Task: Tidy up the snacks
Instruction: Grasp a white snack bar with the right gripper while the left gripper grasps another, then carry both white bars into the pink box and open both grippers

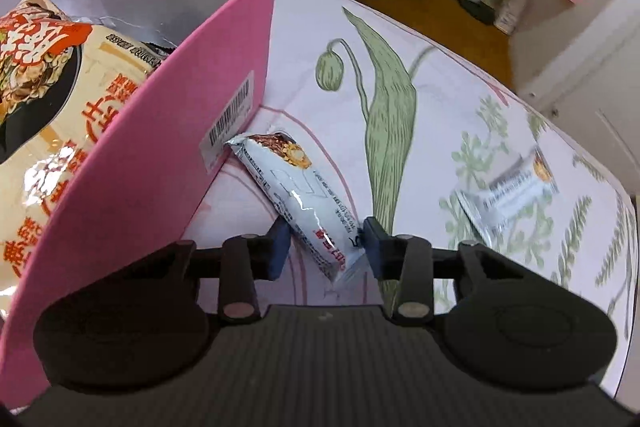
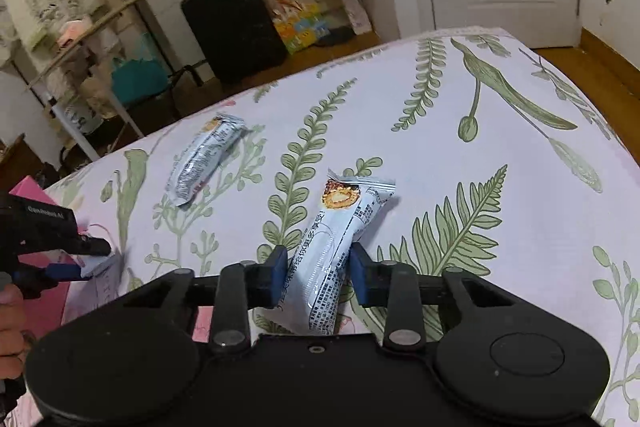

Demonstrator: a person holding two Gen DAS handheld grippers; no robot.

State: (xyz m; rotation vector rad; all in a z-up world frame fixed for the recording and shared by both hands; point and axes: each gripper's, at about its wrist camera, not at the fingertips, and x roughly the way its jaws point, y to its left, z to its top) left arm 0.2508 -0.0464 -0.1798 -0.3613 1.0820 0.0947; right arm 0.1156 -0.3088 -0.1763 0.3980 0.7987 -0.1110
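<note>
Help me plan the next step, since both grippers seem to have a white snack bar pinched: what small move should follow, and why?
Probably lift both bars a little off the tablecloth. The left gripper pinches a bar lying beside the pink box, which already holds a noodle packet; the right gripper pinches another bar. A third bar lies loose.

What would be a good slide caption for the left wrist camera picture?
Left gripper closed on a white snack packet beside a pink box already holding a noodle bag.
</note>
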